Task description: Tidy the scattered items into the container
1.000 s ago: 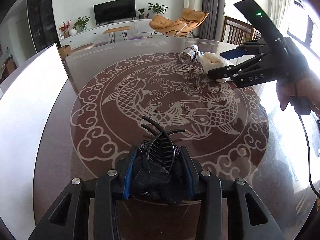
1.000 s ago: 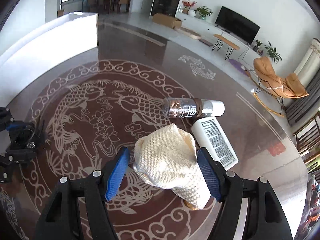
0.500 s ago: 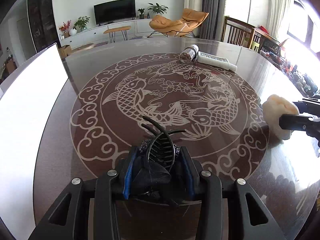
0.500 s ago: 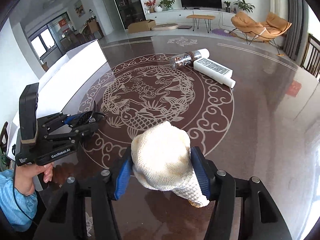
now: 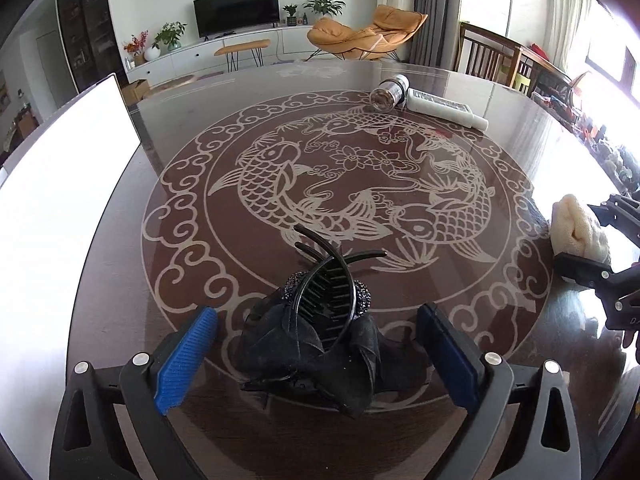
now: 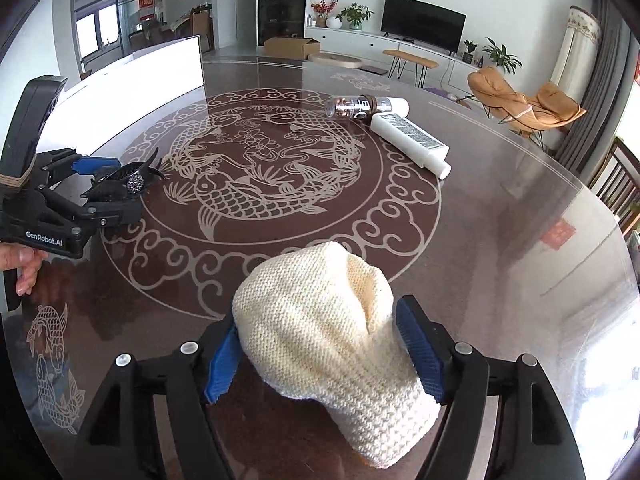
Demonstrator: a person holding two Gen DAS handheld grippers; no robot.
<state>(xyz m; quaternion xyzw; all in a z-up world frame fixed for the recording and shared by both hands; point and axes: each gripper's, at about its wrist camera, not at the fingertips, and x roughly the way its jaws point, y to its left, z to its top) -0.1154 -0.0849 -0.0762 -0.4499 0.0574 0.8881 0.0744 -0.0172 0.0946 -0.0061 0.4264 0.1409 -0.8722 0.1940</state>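
Observation:
A black hair clip with a dark fabric bow lies on the glass table between the fingers of my left gripper. Its jaws are opening and stand wide, with both blue pads clear of the clip. A cream knitted cloth rests on the table between the fingers of my right gripper. Those jaws are opening too, and the pads sit at the cloth's sides without squeezing it. The right wrist view also shows the left gripper around the clip. In the left wrist view, the right gripper is at the far right.
A white container stands along the table's left edge, and its wall shows in the right wrist view. A clear brown bottle and a white tube lie at the far side. A hand holds the left gripper.
The left jaws have spread wide and let go of the hair clip. The right gripper carried the cloth from beside the bottles to the near table edge, squeezed it, then widened.

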